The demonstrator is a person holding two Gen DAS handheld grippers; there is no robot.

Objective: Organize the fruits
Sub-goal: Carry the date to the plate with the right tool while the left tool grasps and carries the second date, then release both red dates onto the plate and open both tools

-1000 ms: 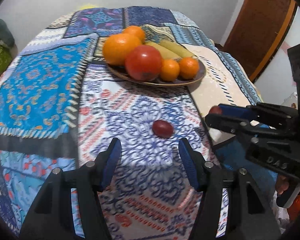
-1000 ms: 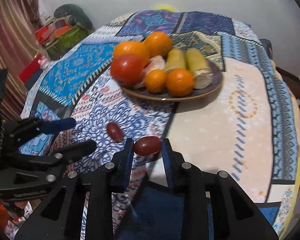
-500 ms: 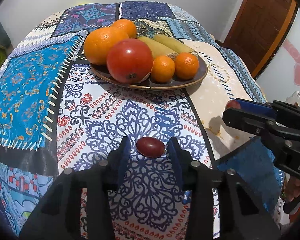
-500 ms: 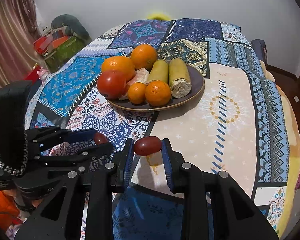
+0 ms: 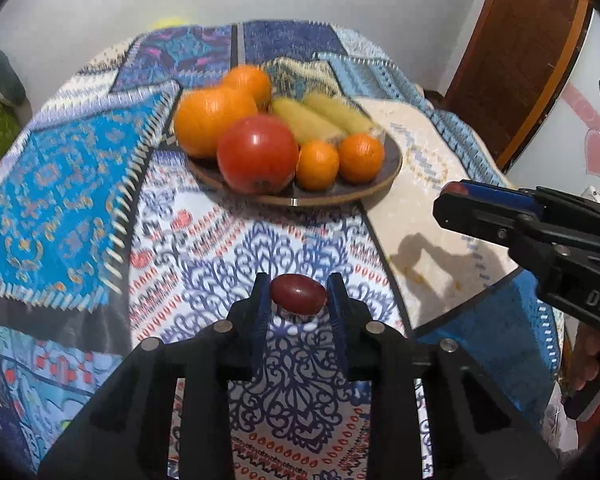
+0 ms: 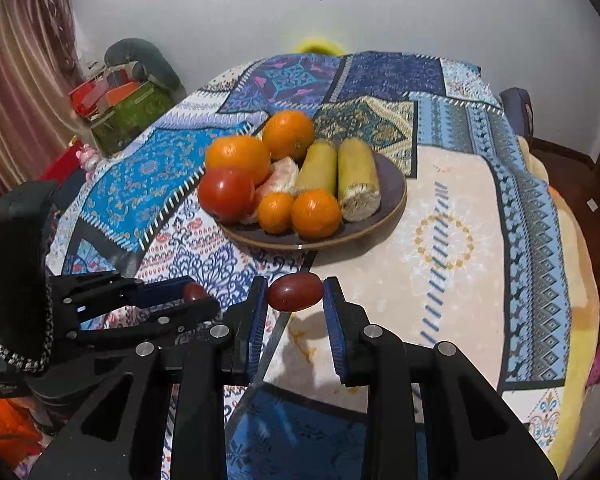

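My left gripper (image 5: 299, 300) is shut on a small dark red oval fruit (image 5: 298, 299) and holds it above the patterned tablecloth. My right gripper (image 6: 295, 298) is shut on a second dark red fruit (image 6: 295, 297), also above the cloth. A dark round plate (image 5: 388, 178) stands ahead with oranges (image 5: 214, 120), a red tomato (image 5: 257, 154), small tangerines (image 5: 360, 157) and two yellow-green pieces (image 5: 306, 122). The plate (image 6: 392, 196) also shows in the right wrist view. Each gripper appears in the other's view: the right one (image 5: 456, 196), the left one (image 6: 194, 294).
The round table is covered with a blue patchwork cloth (image 5: 60, 184). A brown door (image 5: 512, 60) stands at the right. Boxes and bags (image 6: 124, 96) lie on the left beside a striped curtain (image 6: 16, 60). A chair (image 6: 520, 108) is behind the table.
My left gripper moved onto the fruit on the cloth, closed on it and lifted it. My right gripper kept its fruit and rose, moving back a little from the plate.
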